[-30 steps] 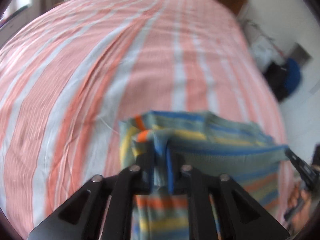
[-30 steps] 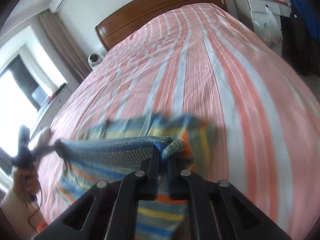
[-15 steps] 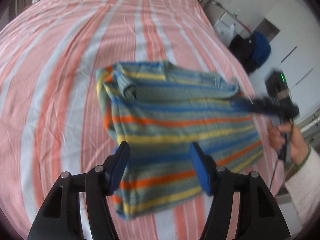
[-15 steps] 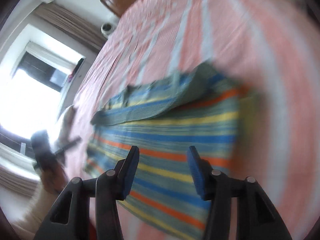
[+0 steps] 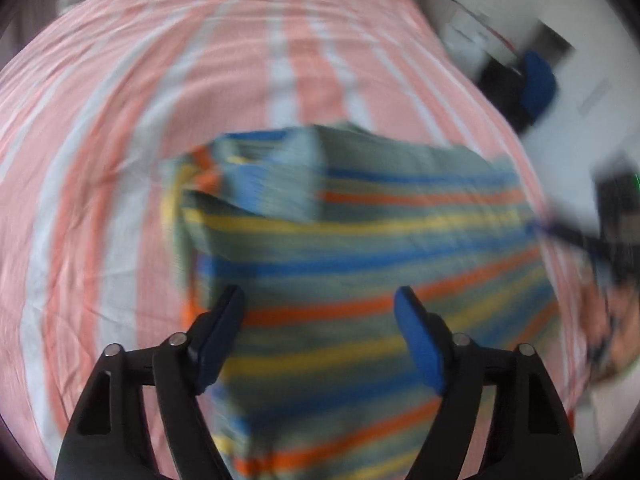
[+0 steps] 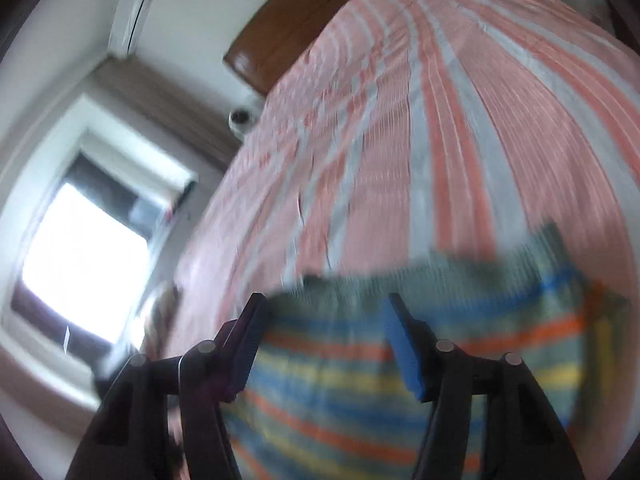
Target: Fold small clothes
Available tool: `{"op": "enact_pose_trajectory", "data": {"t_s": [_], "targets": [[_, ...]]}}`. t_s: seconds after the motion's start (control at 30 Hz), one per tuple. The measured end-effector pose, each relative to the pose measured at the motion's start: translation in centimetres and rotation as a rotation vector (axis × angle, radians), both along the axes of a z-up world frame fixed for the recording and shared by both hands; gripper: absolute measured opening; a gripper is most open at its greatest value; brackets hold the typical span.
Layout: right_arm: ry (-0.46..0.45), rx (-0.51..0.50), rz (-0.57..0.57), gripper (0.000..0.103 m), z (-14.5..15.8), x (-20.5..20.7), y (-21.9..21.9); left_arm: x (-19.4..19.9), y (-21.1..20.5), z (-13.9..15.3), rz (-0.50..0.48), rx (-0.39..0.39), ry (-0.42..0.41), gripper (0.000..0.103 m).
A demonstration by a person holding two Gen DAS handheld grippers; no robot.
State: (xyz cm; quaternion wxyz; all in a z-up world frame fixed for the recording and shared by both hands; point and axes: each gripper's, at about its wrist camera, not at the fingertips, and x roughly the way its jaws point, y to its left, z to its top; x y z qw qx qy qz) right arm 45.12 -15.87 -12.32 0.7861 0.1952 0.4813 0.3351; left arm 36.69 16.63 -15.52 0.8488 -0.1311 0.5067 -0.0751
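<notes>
A small striped garment (image 5: 360,240) in grey-green, blue, orange and yellow lies folded on the pink-and-white striped bed (image 5: 160,80). Its far left corner is folded over. My left gripper (image 5: 320,300) is open and empty above the garment's near edge. My right gripper (image 6: 324,312) is open and empty over the same garment (image 6: 460,352) from the other side. The right gripper also shows blurred at the right edge of the left wrist view (image 5: 580,236). Both views are blurred by motion.
A wooden headboard (image 6: 304,20) stands at the bed's far end. A bright window (image 6: 80,252) is on the left wall. White furniture and a dark blue object (image 5: 536,84) stand beside the bed on the right.
Both grippers were shut on the garment's top edge a second ago; they let it go, opened and drew back. The garment now lies folded on the bed.
</notes>
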Motion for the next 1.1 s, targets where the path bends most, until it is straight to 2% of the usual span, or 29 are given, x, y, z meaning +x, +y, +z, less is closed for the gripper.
{"op": "enact_pose_trajectory", "data": {"t_s": [0.03,0.07,0.1,0.13,0.2,0.23,0.3,0.37,0.4,0.47,0.57,0.63,0.67,0.7,0.77,0.83,0.9,0.93,0.97,1.03,1.1], "targets": [[0.013,-0.047,0.039,0.060,-1.0,-1.8,-0.7,0.5,1.6,-0.3,0.072,-0.019,0.000,0.075],[0.021,-0.115,0.070,0.060,-2.2,-3.6,-1.6,1.0,3.3,-0.5,0.159,-0.004,0.001,0.076],[0.020,-0.204,0.088,0.060,-3.6,-5.7,-2.9,1.5,5.3,-0.6,0.274,0.050,0.016,0.075],[0.010,-0.259,0.092,0.059,-4.5,-7.3,-4.2,1.8,7.1,-0.3,0.363,0.068,0.019,0.074],[-0.066,-0.286,0.052,0.058,-4.6,-10.9,-7.5,1.4,9.2,0.8,0.429,0.008,-0.009,0.073],[-0.073,-0.334,0.000,0.062,-4.2,-12.5,-8.9,1.1,9.4,1.4,0.418,-0.022,-0.026,0.073],[-0.095,-0.312,-0.058,0.063,-3.4,-14.5,-10.8,0.2,8.4,2.9,0.333,-0.043,-0.063,0.075],[-0.134,-0.291,-0.123,0.063,-2.7,-16.9,-12.5,-0.3,5.8,3.6,0.164,-0.032,-0.081,0.078],[-0.144,-0.287,-0.151,0.063,-2.6,-18.2,-13.3,-0.2,4.0,3.5,0.065,-0.015,-0.062,0.078],[-0.146,-0.278,-0.191,0.063,-3.0,-19.3,-14.3,0.0,-0.2,2.2,-0.159,0.049,0.030,0.078],[-0.117,-0.267,-0.232,0.063,-4.4,-20.5,-15.3,1.1,-3.5,0.8,-0.273,0.122,0.087,0.078],[-0.133,-0.269,-0.246,0.064,-5.0,-21.2,-15.5,3.4,-3.8,0.3,-0.242,0.105,0.099,0.078],[-0.152,-0.281,-0.250,0.064,-5.0,-21.4,-15.3,5.2,-3.0,0.3,-0.189,0.062,0.094,0.078],[-0.159,-0.290,-0.251,0.065,-4.9,-21.3,-15.2,6.7,-2.1,0.3,-0.124,0.023,0.080,0.078],[-0.171,-0.292,-0.257,0.068,-5.1,-21.7,-15.3,8.9,1.2,1.1,0.095,-0.038,0.029,0.078],[-0.182,-0.293,-0.264,0.068,-5.4,-21.8,-15.1,8.7,4.7,2.0,0.296,-0.131,-0.017,0.079],[-0.198,-0.288,-0.267,0.069,-5.7,-22.0,-15.2,7.5,6.1,2.5,0.365,-0.174,-0.030,0.080],[-0.206,-0.283,-0.267,0.069,-5.9,-22.1,-15.2,6.3,6.1,3.0,0.359,-0.155,-0.032,0.080],[-0.211,-0.279,-0.266,0.069,-6.1,-22.2,-15.2,5.2,5.4,3.6,0.327,-0.103,-0.039,0.080],[-0.213,-0.278,-0.266,0.070,-6.1,-22.2,-15.2,1.9,1.0,4.8,0.177,0.072,-0.079,0.080],[-0.198,-0.299,-0.256,0.070,-5.5,-21.9,-14.9,-1.0,-3.7,5.3,0.014,0.176,-0.120,0.081]]}}
